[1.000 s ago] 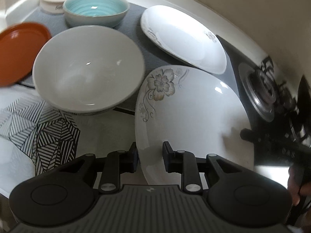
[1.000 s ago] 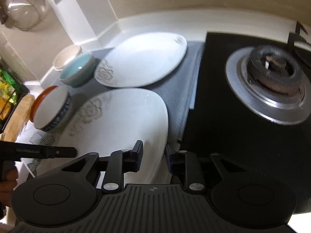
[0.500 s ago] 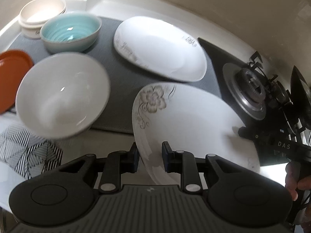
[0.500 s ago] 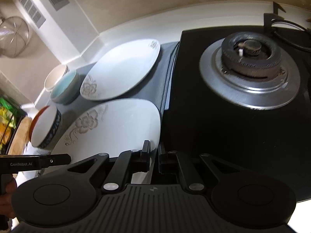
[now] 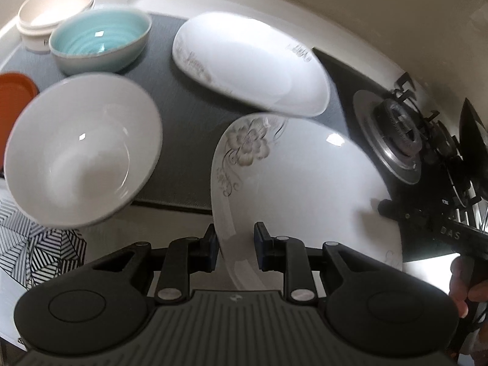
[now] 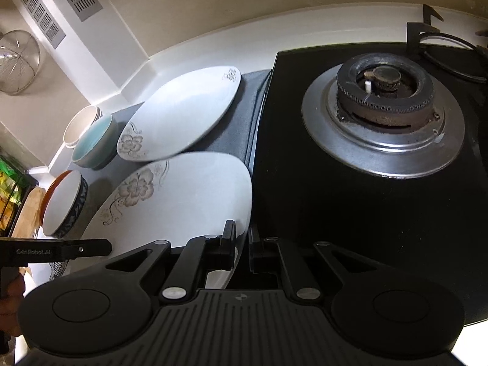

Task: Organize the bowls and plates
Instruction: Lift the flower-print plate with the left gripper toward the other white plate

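White counter (image 6: 195, 52) along beige wall; grey mat (image 5: 170, 97) beside black gas hob (image 6: 350, 207); flowered plate (image 5: 305, 189) lifted, tilted, overlapping second plate (image 5: 250, 61) on mat; left gripper (image 5: 235, 244) clenched on plate rim, right gripper (image 6: 242, 241) clamped on opposite rim; white bowl (image 5: 79, 149), teal bowl (image 5: 97, 39) nearby.

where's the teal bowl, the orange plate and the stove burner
teal bowl (image 5: 100, 38): left wrist view, on its ribbed inside
orange plate (image 5: 15, 91): left wrist view, on its flat top
stove burner (image 6: 382, 91): right wrist view, on its dark ring
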`<state>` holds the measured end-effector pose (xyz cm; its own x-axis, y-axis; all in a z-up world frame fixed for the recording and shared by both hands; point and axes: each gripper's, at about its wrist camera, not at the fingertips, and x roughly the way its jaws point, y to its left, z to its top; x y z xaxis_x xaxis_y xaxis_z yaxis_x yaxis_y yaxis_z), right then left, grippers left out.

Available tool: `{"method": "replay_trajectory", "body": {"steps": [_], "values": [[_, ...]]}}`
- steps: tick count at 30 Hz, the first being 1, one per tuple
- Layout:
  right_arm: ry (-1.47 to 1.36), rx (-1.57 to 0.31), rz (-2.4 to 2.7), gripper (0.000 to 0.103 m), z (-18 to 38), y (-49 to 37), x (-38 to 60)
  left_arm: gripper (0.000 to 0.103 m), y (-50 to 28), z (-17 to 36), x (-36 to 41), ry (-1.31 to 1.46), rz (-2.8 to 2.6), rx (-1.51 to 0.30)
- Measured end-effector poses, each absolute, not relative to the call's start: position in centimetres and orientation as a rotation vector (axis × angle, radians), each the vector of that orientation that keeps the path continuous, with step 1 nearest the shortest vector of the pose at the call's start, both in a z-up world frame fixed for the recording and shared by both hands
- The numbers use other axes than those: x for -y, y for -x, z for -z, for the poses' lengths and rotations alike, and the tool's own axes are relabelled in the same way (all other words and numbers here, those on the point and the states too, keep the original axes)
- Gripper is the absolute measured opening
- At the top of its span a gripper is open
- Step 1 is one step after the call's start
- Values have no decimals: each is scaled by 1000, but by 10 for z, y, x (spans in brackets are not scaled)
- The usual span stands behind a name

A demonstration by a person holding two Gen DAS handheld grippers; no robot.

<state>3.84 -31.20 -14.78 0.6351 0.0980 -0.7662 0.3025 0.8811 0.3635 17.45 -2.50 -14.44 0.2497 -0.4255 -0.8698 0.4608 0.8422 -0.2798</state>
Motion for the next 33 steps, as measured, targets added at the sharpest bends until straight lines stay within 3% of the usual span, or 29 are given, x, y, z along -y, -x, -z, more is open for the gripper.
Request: {"method": "replay_trajectory", "body": {"steps": [17, 24, 33], "values": [[-526, -891, 113, 11, 160, -44, 315, 31, -186, 149, 36, -70, 566, -1130], [-451, -882, 136, 9, 142, -37, 304, 9, -176, 134, 37, -145, 534, -1072], [-453, -875, 154, 7, 133, -36, 314, 9, -180, 133, 41, -121, 577, -1069]]}}
